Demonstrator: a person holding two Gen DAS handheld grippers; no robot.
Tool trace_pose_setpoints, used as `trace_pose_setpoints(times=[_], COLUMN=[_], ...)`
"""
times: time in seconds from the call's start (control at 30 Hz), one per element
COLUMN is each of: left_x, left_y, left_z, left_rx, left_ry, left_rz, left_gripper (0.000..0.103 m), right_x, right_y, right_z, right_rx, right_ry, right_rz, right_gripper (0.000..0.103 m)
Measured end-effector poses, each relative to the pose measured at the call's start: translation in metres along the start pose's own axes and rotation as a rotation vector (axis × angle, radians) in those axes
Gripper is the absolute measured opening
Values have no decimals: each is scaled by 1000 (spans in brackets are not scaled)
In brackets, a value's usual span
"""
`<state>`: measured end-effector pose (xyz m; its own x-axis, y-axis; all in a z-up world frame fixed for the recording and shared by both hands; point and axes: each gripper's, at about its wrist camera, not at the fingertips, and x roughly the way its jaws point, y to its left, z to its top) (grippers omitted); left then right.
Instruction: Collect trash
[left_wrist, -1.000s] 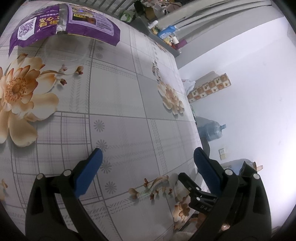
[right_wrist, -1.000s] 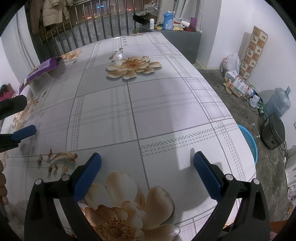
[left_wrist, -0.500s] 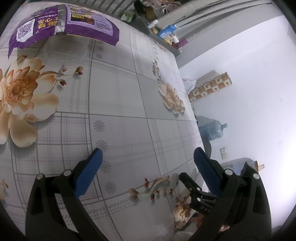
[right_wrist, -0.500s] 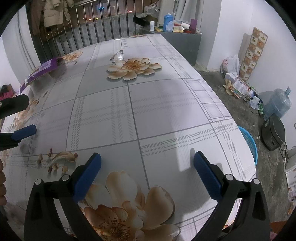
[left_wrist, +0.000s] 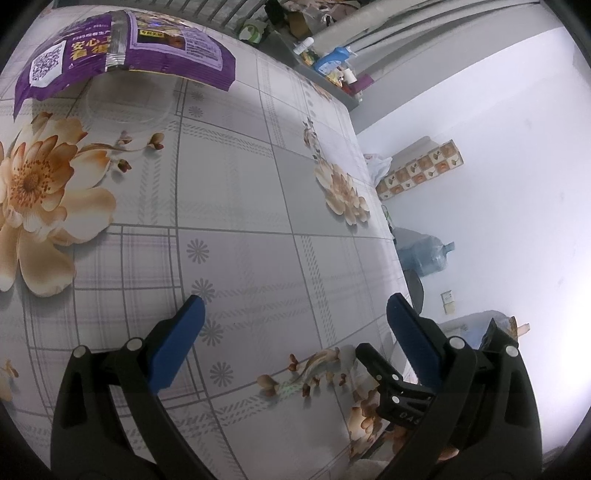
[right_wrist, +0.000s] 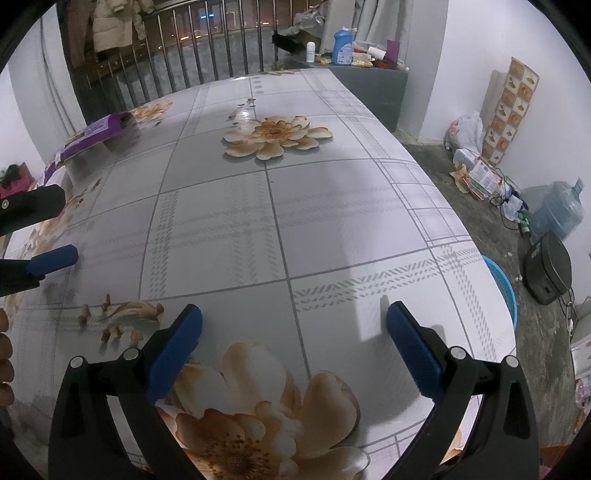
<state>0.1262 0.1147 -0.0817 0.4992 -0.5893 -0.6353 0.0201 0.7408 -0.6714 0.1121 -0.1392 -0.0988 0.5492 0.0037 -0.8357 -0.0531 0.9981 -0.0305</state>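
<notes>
— Reporting status: how far along is the collection?

— Barely begun, by my judgement. My left claw and my right claw both hang over the table with jaws wide apart, holding nothing. One piece of trash shows: a purple wrapper, lying at eleven o'clock from my left claw, well apart from it. It appears to rest partly across a clear round dish; I cannot tell whether they touch.

— Containers?

— A blue basin stands on the floor just past the table edge, at three o'clock from my right claw. Only its rim shows; contents cannot be told. Whether it serves as the bin is a guess.
</notes>
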Motion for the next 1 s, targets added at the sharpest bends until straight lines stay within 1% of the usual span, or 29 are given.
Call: trace_pose_setpoints(times=[0.37,0.8,0.9,1.0], left_x=[0,-1,-1,0], left_y=[-1,7,8,4], left_z=[-1,-5,-4,-3], left_rx=[-13,-70,-51,-26], left_ry=[0,-33,-25,-15], left_rz=[-5,-77,-72,-46], left_gripper=[94,94,94,94], right_x=[-1,-2,-2,-2], right_y=[0,0,0,1], right_z=[-1,-2,-2,0], right_rx=[0,2,6,11], right_ry=[-1,-2,-2,7], right_rz=[-1,-2,-5,-9], right_gripper=[97,97,97,97])
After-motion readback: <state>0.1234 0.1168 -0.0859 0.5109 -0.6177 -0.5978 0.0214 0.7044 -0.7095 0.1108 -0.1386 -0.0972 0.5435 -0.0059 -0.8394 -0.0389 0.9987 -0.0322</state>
